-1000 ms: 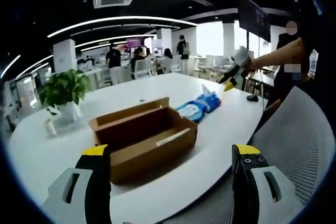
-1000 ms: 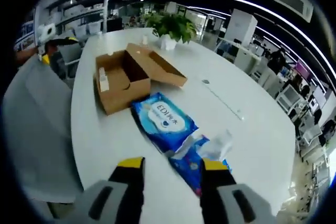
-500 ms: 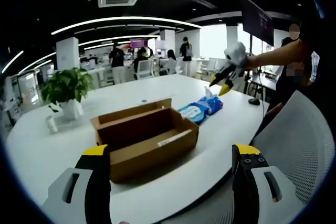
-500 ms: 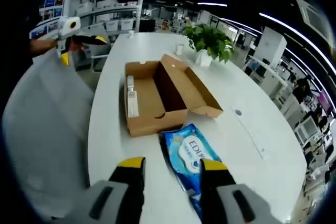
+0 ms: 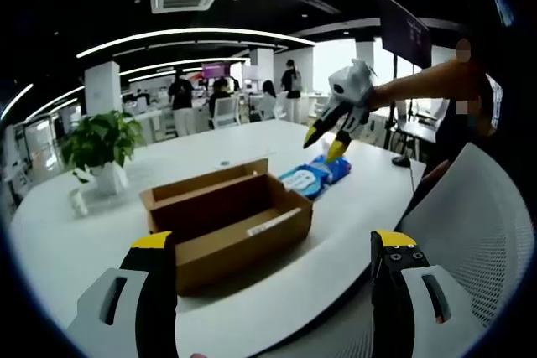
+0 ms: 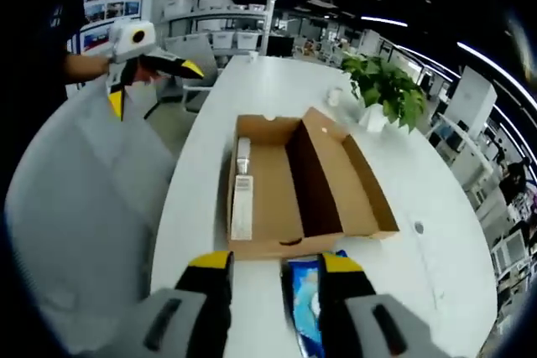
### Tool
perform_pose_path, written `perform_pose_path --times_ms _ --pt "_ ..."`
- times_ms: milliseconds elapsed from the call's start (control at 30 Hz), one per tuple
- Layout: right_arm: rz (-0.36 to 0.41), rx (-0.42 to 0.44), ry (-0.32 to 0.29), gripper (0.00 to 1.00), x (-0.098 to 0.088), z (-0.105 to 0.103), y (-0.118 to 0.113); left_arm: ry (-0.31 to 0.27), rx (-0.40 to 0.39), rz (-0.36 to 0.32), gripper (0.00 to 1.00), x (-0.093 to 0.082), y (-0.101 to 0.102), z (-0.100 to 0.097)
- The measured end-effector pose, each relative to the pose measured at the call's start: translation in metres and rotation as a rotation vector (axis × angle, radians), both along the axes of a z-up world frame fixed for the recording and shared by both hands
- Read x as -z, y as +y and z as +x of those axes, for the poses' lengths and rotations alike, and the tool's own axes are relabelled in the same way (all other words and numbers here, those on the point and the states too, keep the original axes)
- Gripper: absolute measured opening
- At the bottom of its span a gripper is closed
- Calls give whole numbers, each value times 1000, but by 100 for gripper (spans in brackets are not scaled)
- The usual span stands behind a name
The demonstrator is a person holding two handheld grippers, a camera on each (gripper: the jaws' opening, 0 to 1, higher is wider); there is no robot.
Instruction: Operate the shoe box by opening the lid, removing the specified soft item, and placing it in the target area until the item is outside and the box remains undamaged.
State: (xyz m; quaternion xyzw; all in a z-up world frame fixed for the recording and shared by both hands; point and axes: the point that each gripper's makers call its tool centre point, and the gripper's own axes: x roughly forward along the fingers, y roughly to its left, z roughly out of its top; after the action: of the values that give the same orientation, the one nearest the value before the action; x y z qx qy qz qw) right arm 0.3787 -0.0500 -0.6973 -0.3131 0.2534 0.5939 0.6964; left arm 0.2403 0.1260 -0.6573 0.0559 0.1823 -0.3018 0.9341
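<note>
The brown cardboard shoe box (image 5: 226,220) lies open on the white table (image 5: 336,232), its lid folded back on the far side. Inside I see bare cardboard and a white label strip (image 6: 242,194). A blue pack of wipes (image 5: 315,175) rests on the table just beyond the box; it lies by the near end of the box (image 6: 285,190) as the pack (image 6: 306,299). My left gripper (image 5: 273,245) hangs open off the table's edge, short of the box. My right gripper (image 5: 325,142), also open and holding nothing, hovers over the pack; its own view has the right gripper (image 6: 275,264) above the pack and facing the box.
A potted plant (image 5: 101,144) and a small white bottle (image 5: 80,201) stand at the table's far end. A white mesh chair (image 5: 478,224) is pushed against the near edge. Across the chair, a hand holds the left gripper (image 6: 143,52). People and desks fill the office behind.
The right gripper has swung from above the wipes pack toward the box, so the box now fills its view. The left gripper has barely moved. Box and pack lie as before.
</note>
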Motion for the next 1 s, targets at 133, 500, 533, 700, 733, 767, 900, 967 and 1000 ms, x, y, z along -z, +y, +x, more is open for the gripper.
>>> perform_pose_path --times_ms 133,500,533,700,733,767,900,967,1000 --pt "-2 -30 6 38 8 1 17 -1 2 3 100 2 1 0" --pt "-37 -80 19 37 33 3 42 -2 -9 2 100 6 11 3" --pt "-38 -80 27 37 35 4 43 -2 -10 3 100 7 12 3" --pt "-43 -99 37 36 44 4 51 0 -12 1 100 10 17 4" --pt "-43 -102 51 37 46 3 53 1 -13 -1 100 9 17 4" --pt "-43 -108 54 37 48 3 56 2 -15 -3 100 10 18 4" --pt "-66 -124 60 37 60 3 61 5 -21 -9 100 12 23 6" --pt "-89 -141 65 36 67 2 63 6 -20 -7 100 12 23 6" --pt "-107 -162 46 36 70 3 63 6 -19 -6 100 12 23 6"
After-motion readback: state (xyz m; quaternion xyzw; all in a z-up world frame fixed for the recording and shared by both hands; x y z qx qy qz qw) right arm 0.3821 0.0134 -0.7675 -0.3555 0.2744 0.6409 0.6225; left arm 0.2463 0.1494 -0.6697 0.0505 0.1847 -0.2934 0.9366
